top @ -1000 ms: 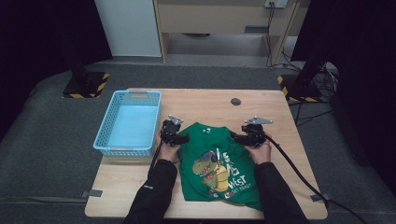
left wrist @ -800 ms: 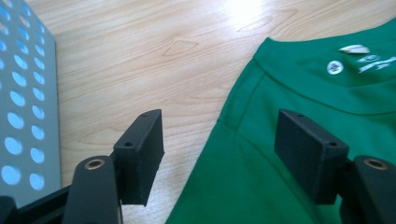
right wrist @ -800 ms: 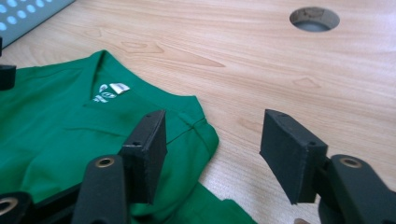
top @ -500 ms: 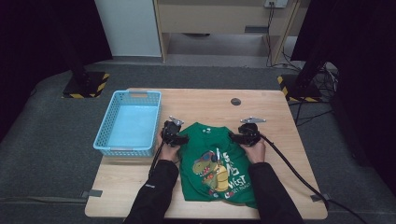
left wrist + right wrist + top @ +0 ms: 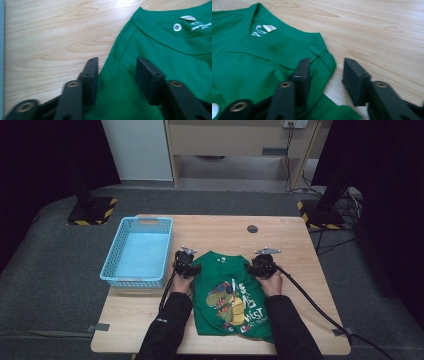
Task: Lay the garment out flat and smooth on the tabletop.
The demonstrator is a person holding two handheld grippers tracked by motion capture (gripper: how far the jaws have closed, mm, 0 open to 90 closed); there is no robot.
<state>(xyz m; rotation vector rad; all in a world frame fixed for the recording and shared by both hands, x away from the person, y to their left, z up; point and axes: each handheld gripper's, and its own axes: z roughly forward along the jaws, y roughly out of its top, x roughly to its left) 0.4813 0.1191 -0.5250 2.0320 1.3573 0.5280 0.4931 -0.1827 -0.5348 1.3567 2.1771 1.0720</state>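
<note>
A green T-shirt (image 5: 230,300) with a dinosaur print lies flat on the wooden table (image 5: 300,245), collar away from me. My left gripper (image 5: 192,269) sits low at its left shoulder. In the left gripper view the jaws (image 5: 117,62) straddle the shirt (image 5: 170,50) at its edge. They have just been closing, with flat fabric between the pads and not pinched. My right gripper (image 5: 252,266) rests at the other shoulder. Its jaws (image 5: 326,62) have also just been closing astride the shirt's (image 5: 257,62) shoulder seam, with a gap left.
A light blue plastic basket (image 5: 112,270) stands to the left of the shirt, close to my left gripper. A small dark round disc (image 5: 252,228) lies near the table's far edge. Cables trail from both grippers toward me.
My right gripper has come down slightly onto the shirt's shoulder. The left gripper has stayed in place. The shirt lies as before.
</note>
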